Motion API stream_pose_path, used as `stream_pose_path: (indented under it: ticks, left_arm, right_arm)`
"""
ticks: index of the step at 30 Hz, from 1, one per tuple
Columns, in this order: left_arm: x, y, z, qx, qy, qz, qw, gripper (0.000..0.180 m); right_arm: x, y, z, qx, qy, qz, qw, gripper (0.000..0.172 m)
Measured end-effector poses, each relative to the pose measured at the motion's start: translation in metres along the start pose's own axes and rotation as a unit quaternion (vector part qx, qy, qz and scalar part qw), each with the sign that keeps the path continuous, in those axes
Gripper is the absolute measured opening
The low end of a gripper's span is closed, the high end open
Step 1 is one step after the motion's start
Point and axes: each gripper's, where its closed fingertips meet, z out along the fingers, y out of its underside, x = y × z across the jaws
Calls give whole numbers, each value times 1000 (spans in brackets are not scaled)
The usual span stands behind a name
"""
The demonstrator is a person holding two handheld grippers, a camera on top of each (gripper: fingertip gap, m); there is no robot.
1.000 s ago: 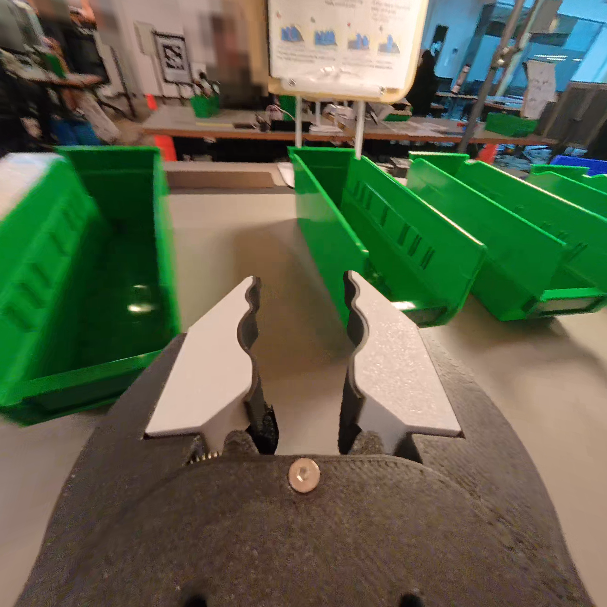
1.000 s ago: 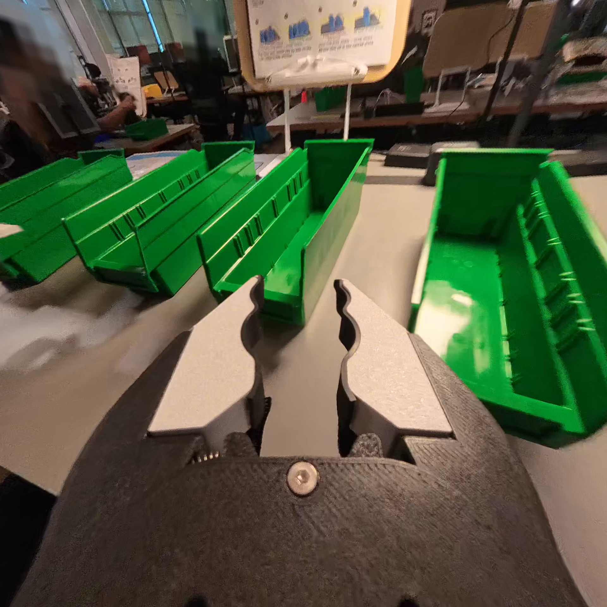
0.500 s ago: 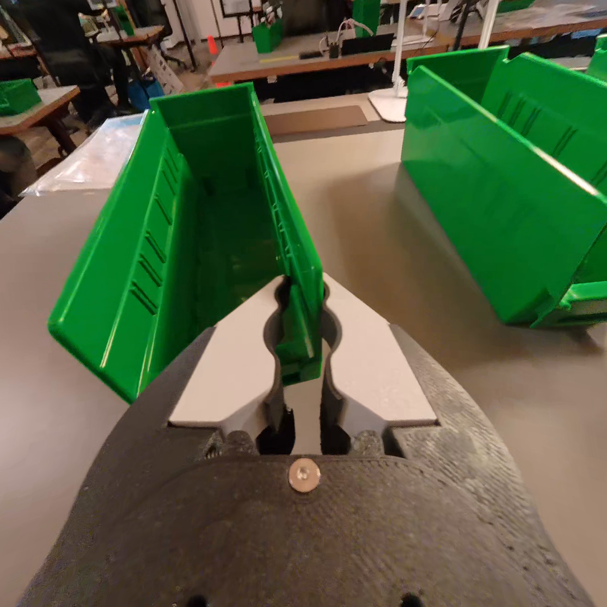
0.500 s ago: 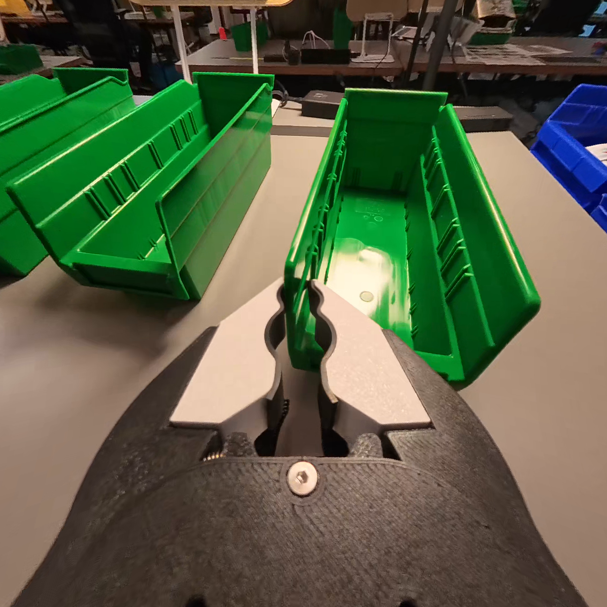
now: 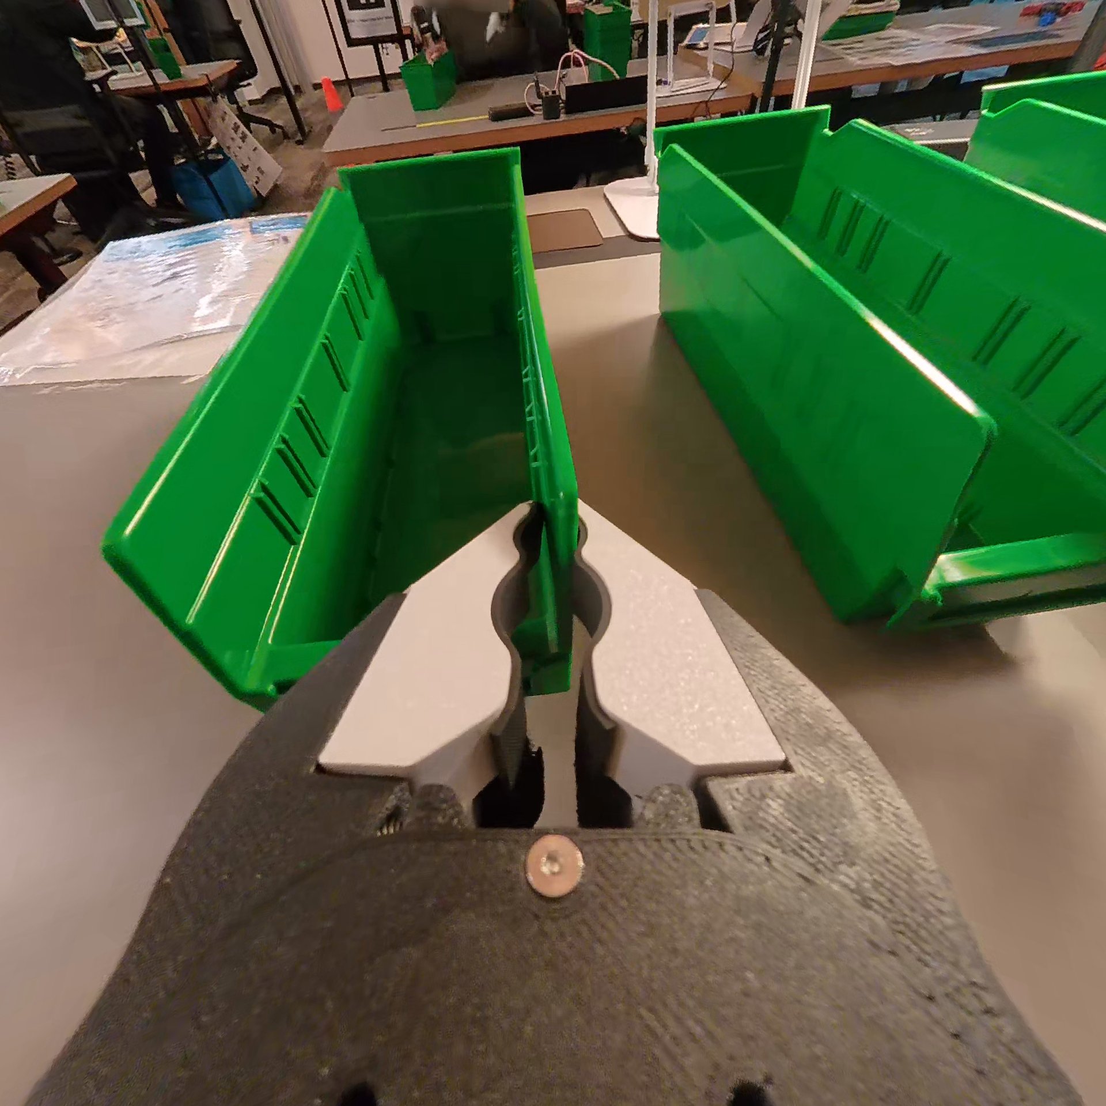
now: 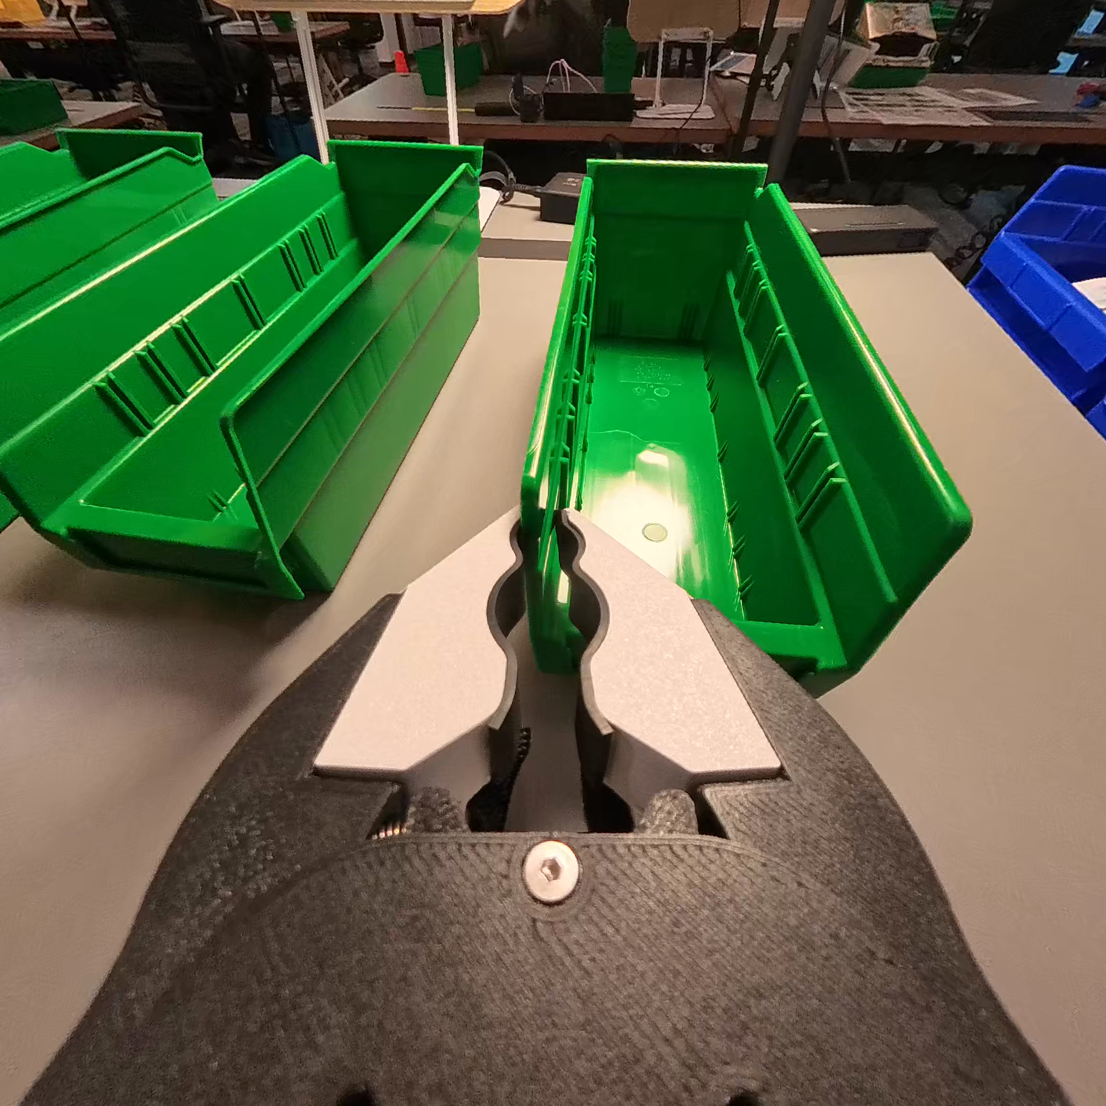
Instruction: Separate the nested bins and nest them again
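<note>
in the left wrist view, your left gripper (image 5: pixel 553 526), which stood wide apart over bare table a second ago, has closed onto the right-hand side wall of a long green bin (image 5: pixel 335 419); both fingers (image 5: pixel 443 646) press the wall near its front corner. the bin sits on the grey table (image 5: pixel 628 371), empty, nothing on its floor. to the right a second green bin (image 5: pixel 826 383) stands well apart, and its inside is too hidden to tell if another is nested in it.

in the right wrist view, your right gripper (image 6: pixel 541 526) has likewise gone from open to clamped, this time on the left-hand side wall of a green bin (image 6: pixel 796 419), near the front corner. that bin is also empty, only a small round mark on its shiny floor. the bin beside it on the left (image 6: pixel 239 389) looks like two shells nested together. a blue bin (image 6: pixel 1053 281) sits at the far right edge.

with both claws now gripping, you look set to lift, i judge, and carry toward a nest.
</note>
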Motion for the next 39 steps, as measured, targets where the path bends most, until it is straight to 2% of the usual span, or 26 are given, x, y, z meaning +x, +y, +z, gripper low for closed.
stream_pose_path:
  ticks: [3,6,8,14,18,21,24,30,33,35,39]
  left_arm:
    - [6,-2,-1,6,14,-9,1000,10]
    - [11,-5,-10,20,27,-17,999,31]
    - [12,-7,-19,34,29,-18,999,38]
    - [23,-3,-57,68,55,-12,996,53]
    - [35,-4,-75,94,91,7,991,55]
    - [55,-3,-82,97,173,11,980,55]
    - [82,5,-89,70,271,28,960,51]
    - [116,24,-91,-5,389,47,920,51]
    - [122,19,-88,-8,423,27,906,40]
    - [127,17,-84,-10,443,22,896,40]
    - [143,27,-74,-53,464,56,883,35]
  right_arm:
    - [-1,0,0,2,-6,5,1000,7]
    - [-3,1,-3,7,-19,12,1000,18]
    - [-3,1,-8,12,-20,15,1000,29]
    - [-6,6,-33,25,-25,34,999,41]
    - [-22,6,-47,44,-58,54,996,46]
    - [-42,1,-52,63,-106,44,991,49]
    - [-64,-2,-55,72,-164,39,983,49]
    - [-86,1,-50,51,-228,24,972,53]
    - [-93,3,-47,40,-248,16,968,54]
    - [-99,4,-45,34,-263,10,964,55]
    - [-113,4,-38,22,-298,3,954,56]
